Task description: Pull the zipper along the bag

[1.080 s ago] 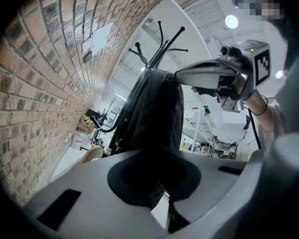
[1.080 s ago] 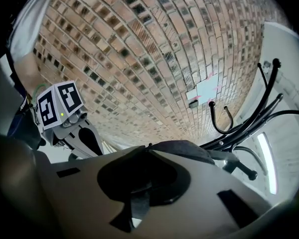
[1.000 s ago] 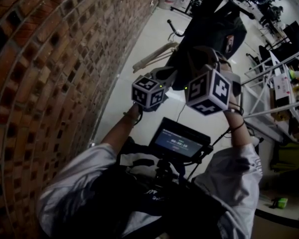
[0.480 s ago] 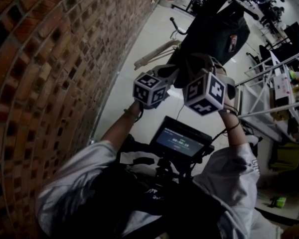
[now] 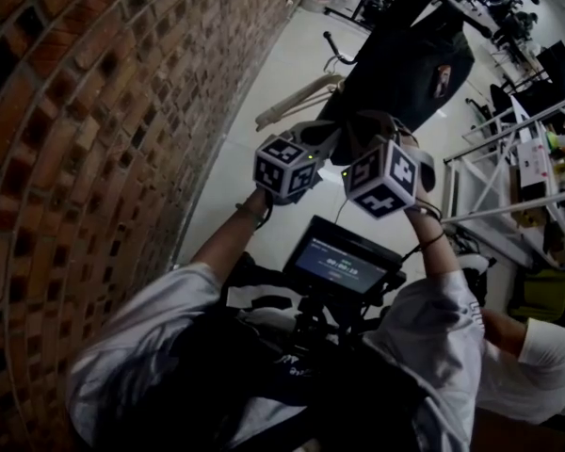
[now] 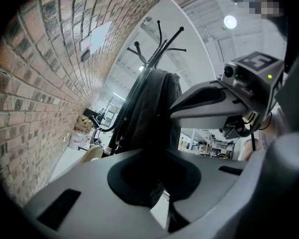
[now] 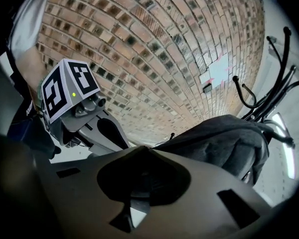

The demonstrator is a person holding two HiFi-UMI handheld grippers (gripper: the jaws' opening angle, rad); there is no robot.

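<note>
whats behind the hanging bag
A black coat rack: its hooks rise above the bag. The bag covers the pole lower down, so what else hangs behind it cannot be seen.

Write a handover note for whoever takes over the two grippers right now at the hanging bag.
Left gripper: jaws closed on the dark grey fabric bag, apparently bracing it.
Right gripper: jaws closed on a bit of the same bag; whether that is the zipper pull cannot be made out.
Bag hangs on the black metal coat stand beside the red brick wall.
Done: both grips set; zipper travel not visible.
Left: draw the zipper along the bag, probably with the right gripper.
</note>
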